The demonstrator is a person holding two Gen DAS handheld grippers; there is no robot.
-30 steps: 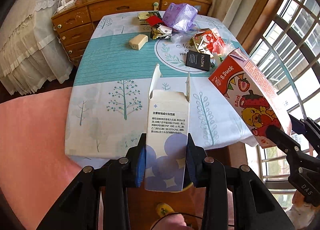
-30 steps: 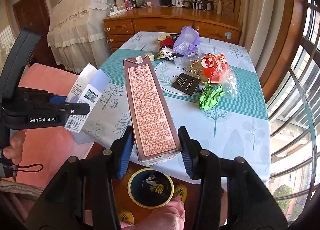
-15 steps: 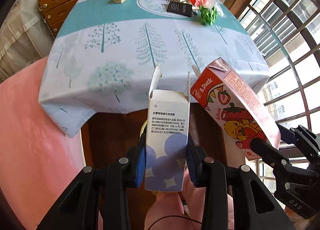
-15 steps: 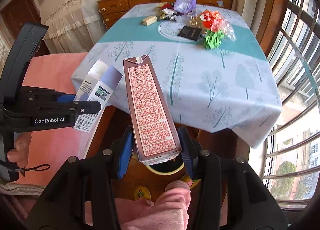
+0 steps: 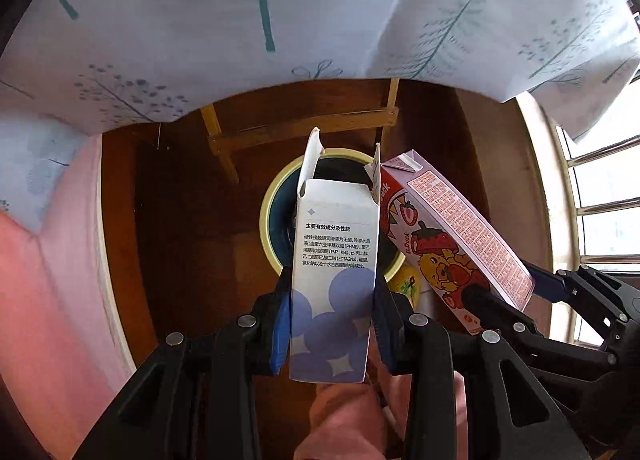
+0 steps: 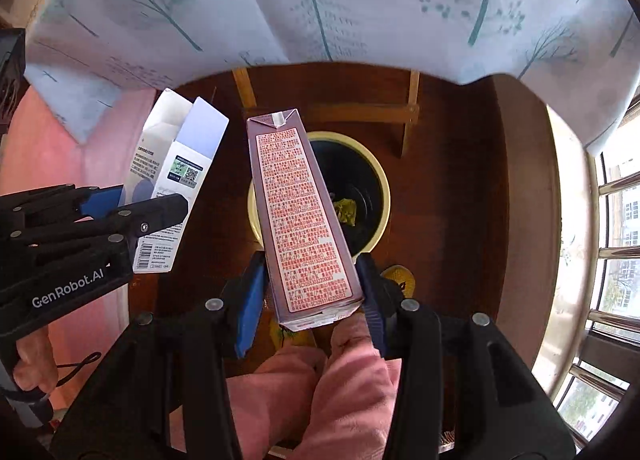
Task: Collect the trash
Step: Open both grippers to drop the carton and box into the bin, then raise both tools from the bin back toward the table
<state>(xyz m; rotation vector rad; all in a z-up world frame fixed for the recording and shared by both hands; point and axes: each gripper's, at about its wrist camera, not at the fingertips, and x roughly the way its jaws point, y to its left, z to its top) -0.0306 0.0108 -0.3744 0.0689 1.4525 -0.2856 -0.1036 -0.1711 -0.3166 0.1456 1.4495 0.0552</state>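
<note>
**Both cartons now hang over the bin**

Dark wood floor under the table fills both views, with the tablecloth hem (image 5: 320,20) draped across the top. The left gripper (image 5: 332,312) is clamped on the white and blue carton (image 5: 334,256), open flaps pointing down; the right gripper (image 6: 310,292) squeezes the pink juice carton (image 6: 300,212) by its base. Both cartons hang straight above the yellow-rimmed bin (image 6: 380,180), which already holds a crumpled green scrap (image 6: 346,212).

A second ago the tabletop with its wrappers spread out ahead of both claws; now that surface is out of sight and only the bin and the person's pink-trousered knees (image 6: 332,380) lie below (a quick drop from table height). The grips look unchanged. My guess is the release comes next, and the two cartons nearly touch, so one may knock the other off the rim.
</note>
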